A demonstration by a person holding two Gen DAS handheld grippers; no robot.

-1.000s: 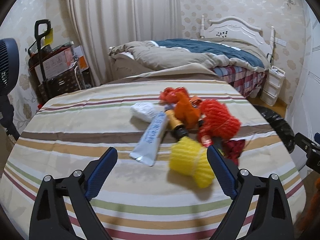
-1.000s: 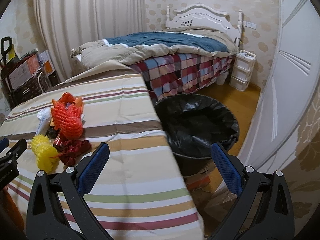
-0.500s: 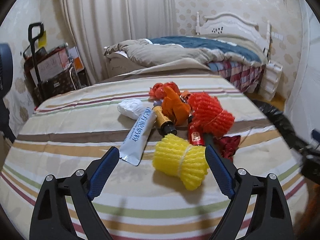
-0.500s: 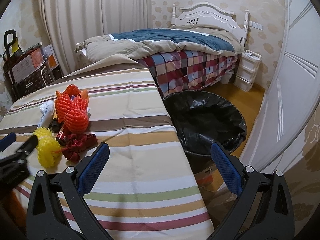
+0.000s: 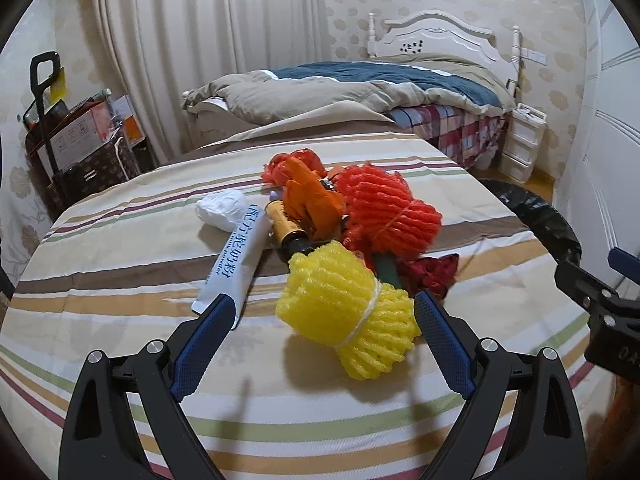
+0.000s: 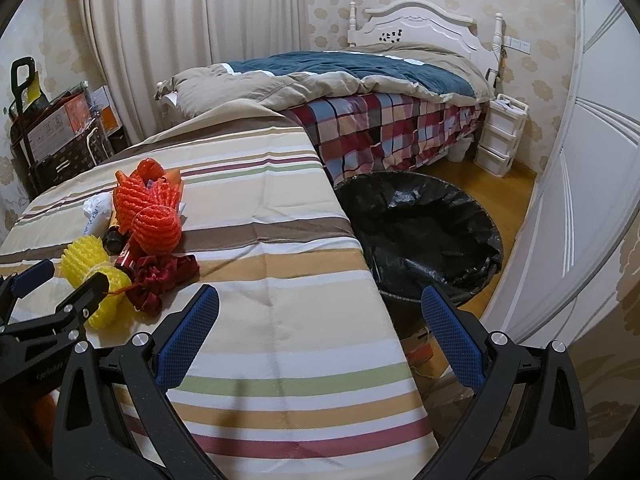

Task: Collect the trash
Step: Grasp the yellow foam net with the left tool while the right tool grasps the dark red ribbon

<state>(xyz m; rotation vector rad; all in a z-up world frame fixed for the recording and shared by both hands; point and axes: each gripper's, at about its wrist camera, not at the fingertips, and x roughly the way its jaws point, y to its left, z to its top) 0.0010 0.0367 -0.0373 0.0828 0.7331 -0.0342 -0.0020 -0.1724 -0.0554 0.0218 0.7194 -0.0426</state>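
A pile of trash lies on the striped table [image 5: 120, 272]: a yellow foam net [image 5: 348, 312], a red foam net [image 5: 392, 216], an orange wrapper [image 5: 312, 200], a small brown bottle [image 5: 286, 228], a white tube packet [image 5: 236, 256], a crumpled white tissue [image 5: 222, 208] and a dark red wrapper [image 5: 434, 270]. My left gripper [image 5: 322, 316] is open, its fingers on either side of the yellow net, not touching it. My right gripper [image 6: 320, 312] is open and empty above the table's right edge. A black-lined trash bin [image 6: 424, 232] stands on the floor right of the table.
A bed [image 6: 360, 92] with a checked cover stands behind the table and bin. A white drawer unit [image 6: 502, 136] is by the bed. Boxes on a trolley [image 5: 76, 140] stand at the back left. A white door [image 6: 592, 160] is on the right.
My left gripper has moved forward so that its open fingers now flank the yellow foam net. The right gripper has shifted slightly left over the table edge.
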